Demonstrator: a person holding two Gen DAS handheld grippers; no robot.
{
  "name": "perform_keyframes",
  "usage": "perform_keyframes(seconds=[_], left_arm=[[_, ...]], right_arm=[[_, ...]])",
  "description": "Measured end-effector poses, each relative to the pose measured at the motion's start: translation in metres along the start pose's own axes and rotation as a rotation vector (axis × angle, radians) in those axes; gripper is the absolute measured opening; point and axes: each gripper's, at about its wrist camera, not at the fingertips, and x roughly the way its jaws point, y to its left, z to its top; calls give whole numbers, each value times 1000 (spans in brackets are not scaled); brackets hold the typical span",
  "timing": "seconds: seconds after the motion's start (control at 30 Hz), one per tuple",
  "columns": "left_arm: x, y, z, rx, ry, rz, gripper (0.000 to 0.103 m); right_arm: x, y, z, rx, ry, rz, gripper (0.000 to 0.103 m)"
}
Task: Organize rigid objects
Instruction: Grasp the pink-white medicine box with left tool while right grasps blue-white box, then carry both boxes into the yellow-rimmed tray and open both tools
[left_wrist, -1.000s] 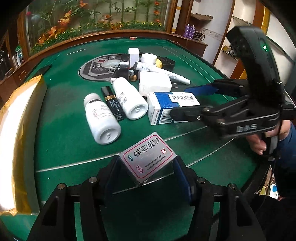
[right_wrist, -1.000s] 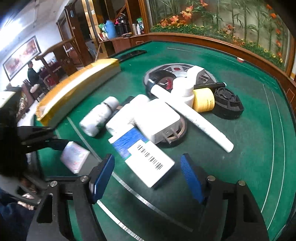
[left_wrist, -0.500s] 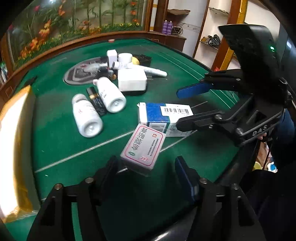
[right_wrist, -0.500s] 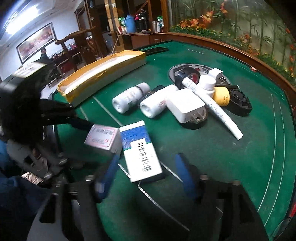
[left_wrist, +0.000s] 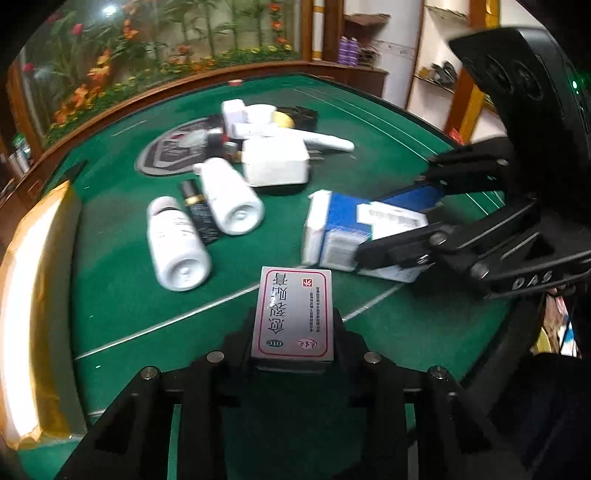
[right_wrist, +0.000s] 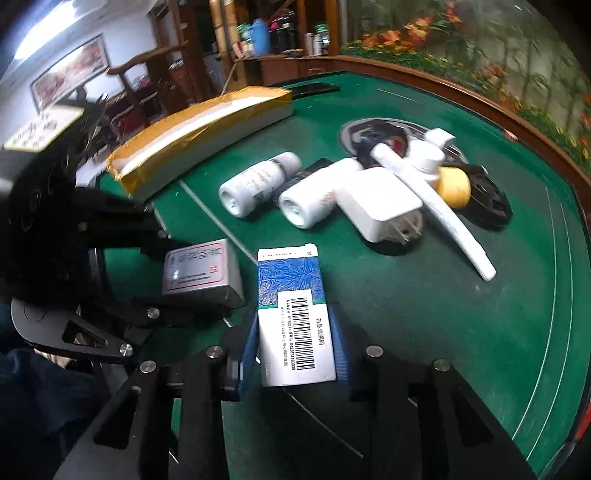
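Note:
A silver medicine box with a pink border (left_wrist: 293, 314) sits between my left gripper's (left_wrist: 293, 336) jaws, which are closing and press its two long sides. In the right wrist view this silver box (right_wrist: 199, 269) shows at the left, in the left gripper (right_wrist: 192, 277). A blue and white barcode box (right_wrist: 295, 314) lies between the blue pads (right_wrist: 247, 343) of my right gripper (right_wrist: 295, 354), which is closing and touches both its sides. The left wrist view has that blue box (left_wrist: 343, 229) at the right, inside the right gripper (left_wrist: 391, 225). The two boxes are side by side near the table's front edge.
On the green felt table (left_wrist: 122, 295) lie two white bottles (left_wrist: 177, 243) (left_wrist: 229, 199), a black tube (left_wrist: 197, 210), a white plug adapter (left_wrist: 275, 162) and a white tube (left_wrist: 321, 138). A long gold-wrapped box (right_wrist: 199, 129) runs along the left edge. A yellow cap (right_wrist: 452, 186) and a black round part (right_wrist: 487, 201) sit behind.
Both grippers have gone from wide open to closed on their boxes. The silver box now lies straight between the left fingers, and the blue box has been pulled nearer.

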Motion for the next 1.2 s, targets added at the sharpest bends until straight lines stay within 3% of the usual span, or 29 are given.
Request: perform_keyframes(seconds=[0.23,0.33,0.57,0.93,1.2], left_arm=[[-39,37,3,-145,-113,-10,36],[-62,57,-1,-184,-155,33,36],[-97,113,-9,-295,-211,120,36],[-98,198,-16,-437,-207,214,36],[-88,253,-5,-479,-171,229,36]], right_arm=[[-18,-12,14,133,-106,27,34],[-19,-3,31,135,-136,56,34],[-5,34,77,108,-116,120,34],[34,92,147,69,-103,157,34],[82,103,200,118,-52,149,34]])
